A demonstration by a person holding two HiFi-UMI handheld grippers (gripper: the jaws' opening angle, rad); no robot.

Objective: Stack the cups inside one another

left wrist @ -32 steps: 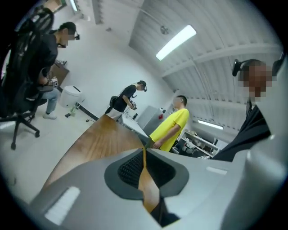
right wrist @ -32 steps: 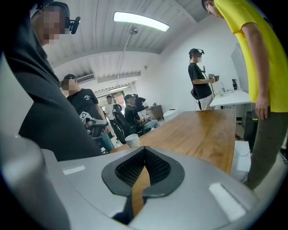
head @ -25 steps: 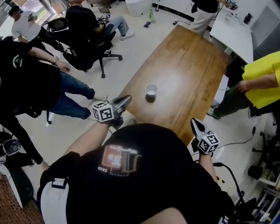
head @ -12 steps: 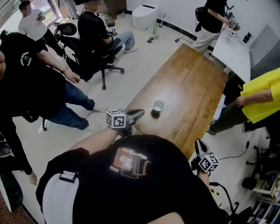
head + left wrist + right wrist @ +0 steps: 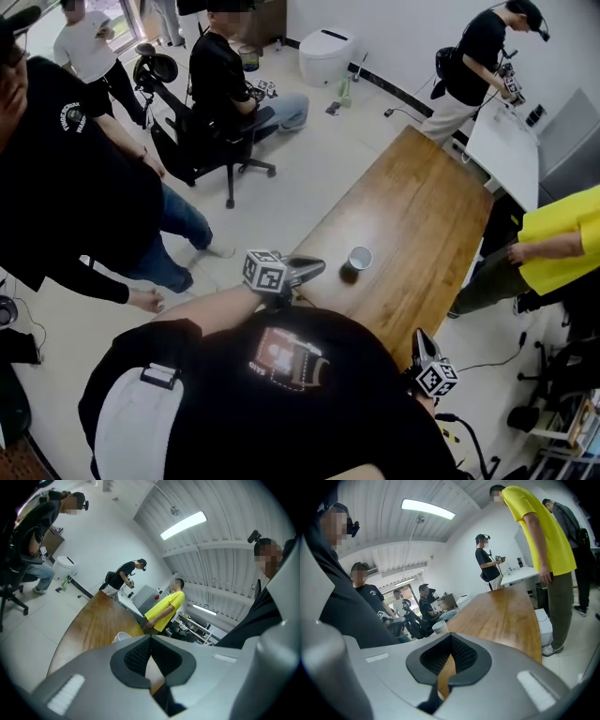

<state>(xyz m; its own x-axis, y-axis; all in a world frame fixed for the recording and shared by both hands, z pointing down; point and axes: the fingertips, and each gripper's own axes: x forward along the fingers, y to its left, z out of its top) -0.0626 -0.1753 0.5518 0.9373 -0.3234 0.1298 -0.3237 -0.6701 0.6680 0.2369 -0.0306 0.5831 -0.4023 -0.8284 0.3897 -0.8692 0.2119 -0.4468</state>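
A single white paper cup [image 5: 360, 257] stands upright near the near-left edge of the long wooden table [image 5: 427, 202]. My left gripper [image 5: 320, 266] hovers at the table's near-left corner, shut and empty, its tips pointing at the cup from a short way off. In the left gripper view the cup [image 5: 122, 636] peeks over the shut left gripper [image 5: 150, 638]. My right gripper [image 5: 418, 338] is shut and empty, off the table's near-right edge. The right gripper view shows the shut right gripper [image 5: 450, 635] and the cup [image 5: 439, 627] across the table [image 5: 501, 613].
A person in yellow [image 5: 565, 230] stands at the table's right side. People in black [image 5: 80, 178] stand on the left, and one sits on an office chair [image 5: 220, 89]. A white desk [image 5: 511, 141] stands beyond the table's far end.
The head view has swung up, so the cup and table sit lower in the picture. The right gripper has shifted sideways toward the table's near end. Both grippers stay shut.
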